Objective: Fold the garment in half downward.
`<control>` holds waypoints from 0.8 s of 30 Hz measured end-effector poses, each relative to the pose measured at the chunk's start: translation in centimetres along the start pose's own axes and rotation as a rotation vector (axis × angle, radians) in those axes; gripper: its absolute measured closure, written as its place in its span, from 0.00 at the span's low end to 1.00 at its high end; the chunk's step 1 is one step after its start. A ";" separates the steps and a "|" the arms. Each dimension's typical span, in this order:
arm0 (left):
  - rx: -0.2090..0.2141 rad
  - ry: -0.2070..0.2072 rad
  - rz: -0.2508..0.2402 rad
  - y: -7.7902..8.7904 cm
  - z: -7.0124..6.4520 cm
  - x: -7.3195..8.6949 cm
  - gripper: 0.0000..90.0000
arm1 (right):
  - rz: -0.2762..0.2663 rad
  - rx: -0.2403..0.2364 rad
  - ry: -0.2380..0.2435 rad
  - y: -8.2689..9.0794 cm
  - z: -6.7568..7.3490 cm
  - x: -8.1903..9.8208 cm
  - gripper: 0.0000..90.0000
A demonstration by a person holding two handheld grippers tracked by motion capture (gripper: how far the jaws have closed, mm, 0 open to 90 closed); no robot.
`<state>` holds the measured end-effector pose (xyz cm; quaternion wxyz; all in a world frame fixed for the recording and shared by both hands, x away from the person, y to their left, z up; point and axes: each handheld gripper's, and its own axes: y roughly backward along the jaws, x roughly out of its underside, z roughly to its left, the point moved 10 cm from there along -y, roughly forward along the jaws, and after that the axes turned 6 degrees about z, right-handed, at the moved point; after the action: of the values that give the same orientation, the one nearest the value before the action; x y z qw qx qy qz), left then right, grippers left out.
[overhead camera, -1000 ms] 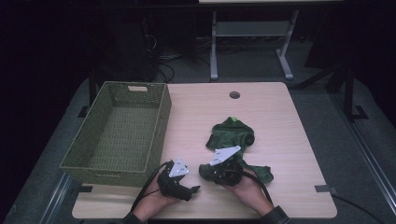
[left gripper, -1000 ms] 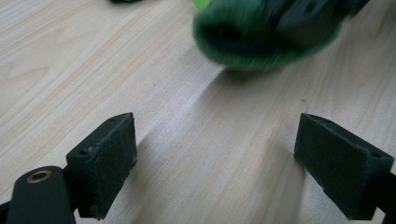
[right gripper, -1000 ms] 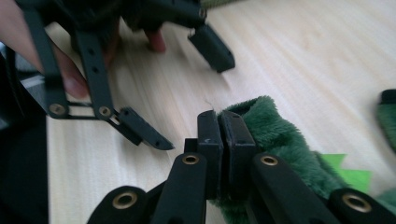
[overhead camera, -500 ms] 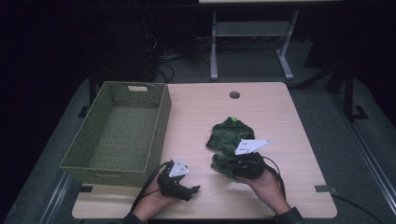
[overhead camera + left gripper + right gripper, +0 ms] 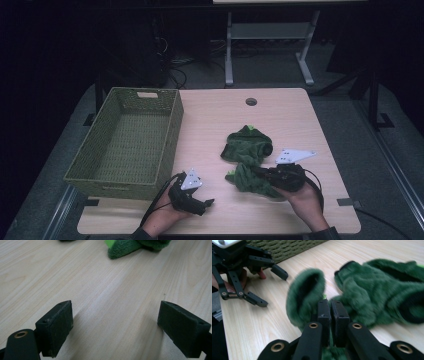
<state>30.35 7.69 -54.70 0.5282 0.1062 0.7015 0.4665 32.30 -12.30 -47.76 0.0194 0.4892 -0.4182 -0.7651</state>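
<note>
Far left, a woven basket (image 5: 125,145) is sitting open-topped on the table (image 5: 300,120), its long side running away from the person — nothing is visible inside it, and it is likely standing there as the drop-off for the cloth.

Just right of its near corner, the left gripper (image 5: 202,204) is lying low over the wood, jaws spread wide with bare tabletop between them. In the left gripper view its pads (image 5: 55,325) are framing empty wood, with the tip of the green cloth well ahead of them. It is probably waiting open so it can take a second corner when one is offered.

Right of centre, the fuzzy green garment (image 5: 247,160) is lying bunched on the table, well apart from the basket, its far part heaped and its near part stretching toward the right hand.

Furthest right, the right gripper (image 5: 260,172) is pinching the near edge of the garment. In the right gripper view (image 5: 329,312) its jaws are pressed nearly together with a thin fold of fleece between them, and a cuff-like opening is flopping up just to the left. Gripping at the hem rather than the bulk looks deliberate — it should let the piece trail out flat when drawn.
</note>
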 end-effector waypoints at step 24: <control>0.002 -0.001 0.000 0.0 0.0 0.0 0.14 | 0.026 -0.018 0.105 -2.9 3.8 -2.8 1.00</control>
<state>30.36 7.65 -54.70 0.5284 0.1072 0.7017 0.4658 31.91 -6.83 -46.94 0.0554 0.5229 -0.4160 -0.7419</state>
